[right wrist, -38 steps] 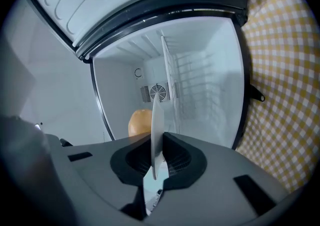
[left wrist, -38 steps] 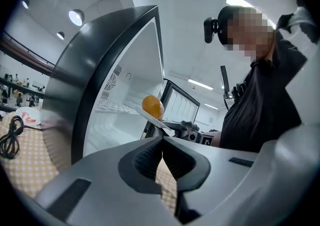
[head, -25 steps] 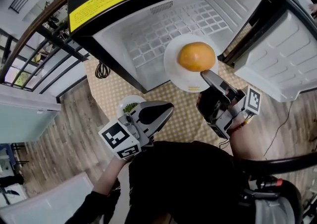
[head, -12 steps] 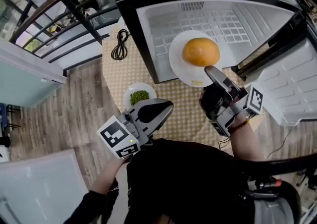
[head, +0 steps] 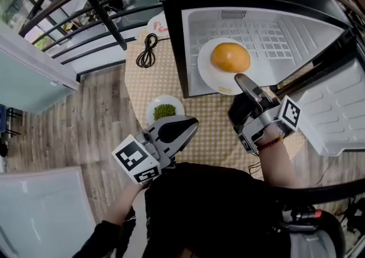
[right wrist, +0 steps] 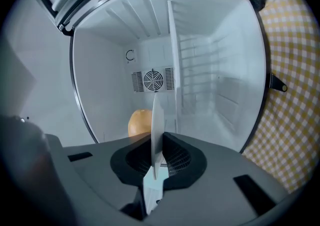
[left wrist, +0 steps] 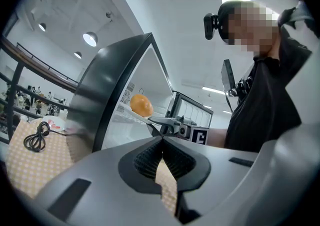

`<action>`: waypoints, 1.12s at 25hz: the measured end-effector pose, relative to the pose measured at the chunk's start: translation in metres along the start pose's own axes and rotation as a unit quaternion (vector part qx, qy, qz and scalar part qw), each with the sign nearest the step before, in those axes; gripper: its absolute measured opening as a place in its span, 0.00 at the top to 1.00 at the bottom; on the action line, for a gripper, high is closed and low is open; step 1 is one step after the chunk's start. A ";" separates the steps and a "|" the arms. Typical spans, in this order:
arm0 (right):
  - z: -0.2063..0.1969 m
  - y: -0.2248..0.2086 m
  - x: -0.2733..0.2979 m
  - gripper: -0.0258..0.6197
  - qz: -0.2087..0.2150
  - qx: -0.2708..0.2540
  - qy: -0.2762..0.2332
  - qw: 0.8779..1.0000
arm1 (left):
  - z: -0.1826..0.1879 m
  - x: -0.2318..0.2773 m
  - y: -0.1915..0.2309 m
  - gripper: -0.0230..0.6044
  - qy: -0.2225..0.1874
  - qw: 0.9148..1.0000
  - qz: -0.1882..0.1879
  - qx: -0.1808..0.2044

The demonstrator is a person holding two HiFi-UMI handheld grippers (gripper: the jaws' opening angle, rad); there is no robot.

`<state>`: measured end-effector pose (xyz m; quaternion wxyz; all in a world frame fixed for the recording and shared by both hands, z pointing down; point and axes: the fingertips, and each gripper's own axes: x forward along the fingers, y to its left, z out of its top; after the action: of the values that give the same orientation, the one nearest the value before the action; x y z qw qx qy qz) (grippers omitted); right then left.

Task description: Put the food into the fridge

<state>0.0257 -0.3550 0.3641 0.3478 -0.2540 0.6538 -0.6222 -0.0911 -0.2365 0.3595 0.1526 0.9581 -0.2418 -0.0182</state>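
Plate (head: 206,75) and orange (head: 230,57) are going in. My right tongs (head: 242,80) are clamped on the plate's near rim, and in the right gripper view that rim stands edge-on (right wrist: 156,120) between the pads, with the orange (right wrist: 139,122) just beside it at nine o'clock. A second ago about half the plate hung out over the checked tablecloth (head: 205,137). Now most of it lies over the white floor of the fridge (head: 285,34), and only the gripped edge is outside the opening. The orange sits at the middle of the plate, same as before.

My left tongs (head: 191,123) are down at seven o'clock from the plate, jaws together with nothing between them, pointing level over the table. The left gripper view shows the pads (left wrist: 161,142) meeting at the tips, with the orange (left wrist: 141,105) and fridge beyond at eleven o'clock.

The white dish (head: 151,109) of green food (head: 165,112), half hidden by the left tongs a second ago, now shows whole at eleven o'clock of them. The black cable (head: 147,51) lies on the cloth at nine o'clock of the fridge. The fridge door (head: 336,108) stands wide open at three o'clock.
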 end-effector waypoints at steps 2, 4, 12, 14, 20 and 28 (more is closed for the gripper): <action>-0.001 -0.002 0.001 0.91 -0.013 -0.005 -0.003 1.000 | -0.001 -0.003 -0.002 0.94 0.000 1.000 0.002 -0.006; -0.001 -0.002 0.001 0.91 -0.024 -0.003 -0.010 1.000 | -0.001 -0.005 -0.004 0.94 0.000 1.000 0.004 -0.009; 0.016 -0.010 0.018 0.91 -0.065 -0.013 -0.048 0.997 | -0.004 -0.006 0.011 0.94 -0.005 1.000 0.003 -0.019; 0.018 -0.011 0.021 0.91 -0.072 -0.011 -0.056 0.996 | -0.003 -0.005 0.011 0.94 -0.006 1.000 0.000 -0.020; 0.020 -0.016 0.025 0.91 -0.100 -0.008 -0.070 0.992 | -0.002 -0.008 0.014 0.94 -0.009 1.000 0.001 -0.023; 0.019 -0.028 0.035 0.91 -0.109 0.000 -0.073 0.991 | -0.004 -0.010 0.026 0.94 -0.011 1.000 0.001 -0.023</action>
<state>0.0156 -0.3971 0.3872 0.3250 -0.3684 0.5951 -0.6360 -0.1116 -0.2519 0.3704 0.1719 0.9538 -0.2440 -0.0337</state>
